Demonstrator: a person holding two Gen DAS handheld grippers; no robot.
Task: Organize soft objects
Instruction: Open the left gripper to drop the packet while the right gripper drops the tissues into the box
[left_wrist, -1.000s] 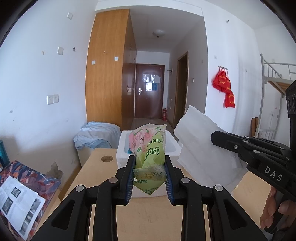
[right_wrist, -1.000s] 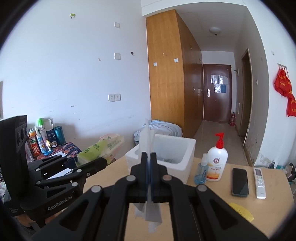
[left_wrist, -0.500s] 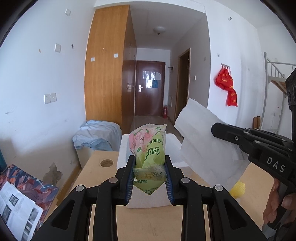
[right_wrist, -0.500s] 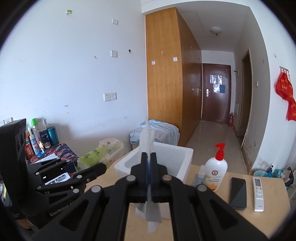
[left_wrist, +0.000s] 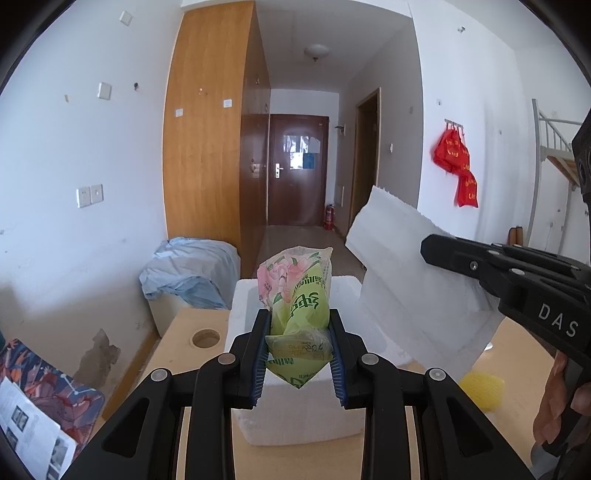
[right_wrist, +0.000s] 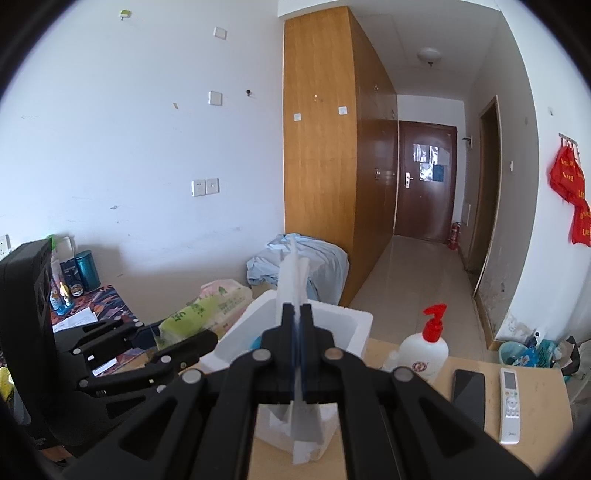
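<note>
Claws (left_wrist: 298, 350) (right_wrist: 298, 354) clamped: tissue pack (left_wrist: 299, 314), paper sheet (left_wrist: 413, 280).

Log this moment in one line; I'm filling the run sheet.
left gripper: shut on tissue pack | right gripper: shut on paper sheet | foam box: ahead

Ahead of the tongs, white walls (right_wrist: 129, 129) flank a tall wooden wardrobe (right_wrist: 317, 155); a tiled corridor (right_wrist: 413, 266) ends at a brown door (right_wrist: 424, 184).
</note>
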